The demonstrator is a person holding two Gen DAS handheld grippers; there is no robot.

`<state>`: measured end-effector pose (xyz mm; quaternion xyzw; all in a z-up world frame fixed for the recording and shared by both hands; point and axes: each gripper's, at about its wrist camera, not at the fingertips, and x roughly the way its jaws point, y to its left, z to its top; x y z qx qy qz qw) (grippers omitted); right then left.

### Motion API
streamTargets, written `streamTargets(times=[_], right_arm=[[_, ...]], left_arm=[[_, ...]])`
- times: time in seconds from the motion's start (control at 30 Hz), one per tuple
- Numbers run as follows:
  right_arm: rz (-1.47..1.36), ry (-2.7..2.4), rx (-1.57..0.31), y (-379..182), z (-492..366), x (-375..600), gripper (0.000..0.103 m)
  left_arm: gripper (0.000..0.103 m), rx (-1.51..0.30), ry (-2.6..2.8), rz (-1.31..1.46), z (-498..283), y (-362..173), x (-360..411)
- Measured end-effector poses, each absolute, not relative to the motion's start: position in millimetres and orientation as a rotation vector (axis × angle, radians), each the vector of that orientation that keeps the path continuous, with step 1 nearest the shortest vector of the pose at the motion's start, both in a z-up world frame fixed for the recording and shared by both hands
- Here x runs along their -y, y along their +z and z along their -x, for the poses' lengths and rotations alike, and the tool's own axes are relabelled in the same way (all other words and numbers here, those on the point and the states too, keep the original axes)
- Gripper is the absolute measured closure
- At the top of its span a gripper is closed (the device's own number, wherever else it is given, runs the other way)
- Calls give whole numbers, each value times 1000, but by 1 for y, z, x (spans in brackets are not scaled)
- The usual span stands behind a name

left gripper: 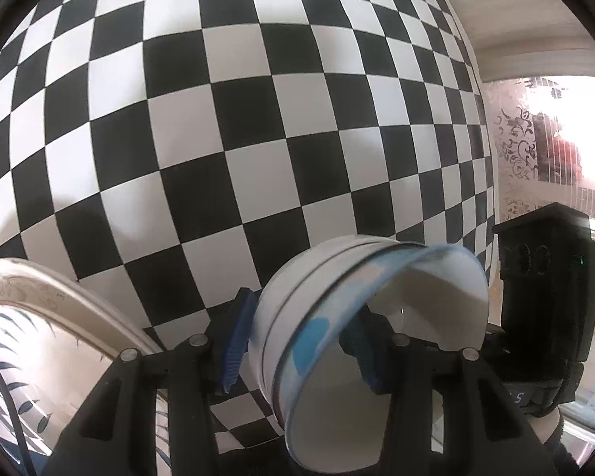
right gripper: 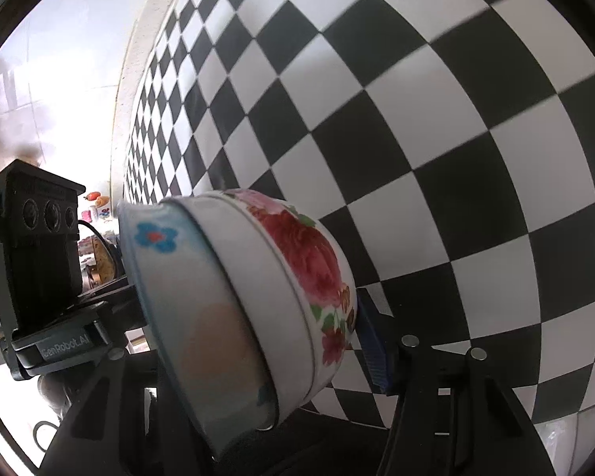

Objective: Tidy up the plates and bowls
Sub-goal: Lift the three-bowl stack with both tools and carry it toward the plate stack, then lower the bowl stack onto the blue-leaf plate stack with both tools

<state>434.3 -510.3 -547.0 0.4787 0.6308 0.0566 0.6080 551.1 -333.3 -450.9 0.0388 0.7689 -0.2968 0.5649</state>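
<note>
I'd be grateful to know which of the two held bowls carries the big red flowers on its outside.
The floral bowl in the right gripper; the white bowl in the left gripper shows only plain white outside, with blue marks inside the rim.

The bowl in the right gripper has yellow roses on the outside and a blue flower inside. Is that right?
Not quite. The roses are red, not yellow. The right wrist view shows the bowl in the right gripper with red roses on the outside and a blue flower inside.
</note>
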Motion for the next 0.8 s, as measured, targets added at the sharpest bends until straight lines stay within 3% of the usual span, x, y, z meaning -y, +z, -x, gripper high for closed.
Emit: streamTargets(times=[0.47, 0.8], right_arm=[[-1022, 172, -1447, -508, -451, 498, 44], [-952, 244, -1446, -468, -482, 445, 44]], left_arm=[[60, -1752, -700, -51, -561, -422, 319], [59, -1705, -663, -21, -573, -384, 268]])
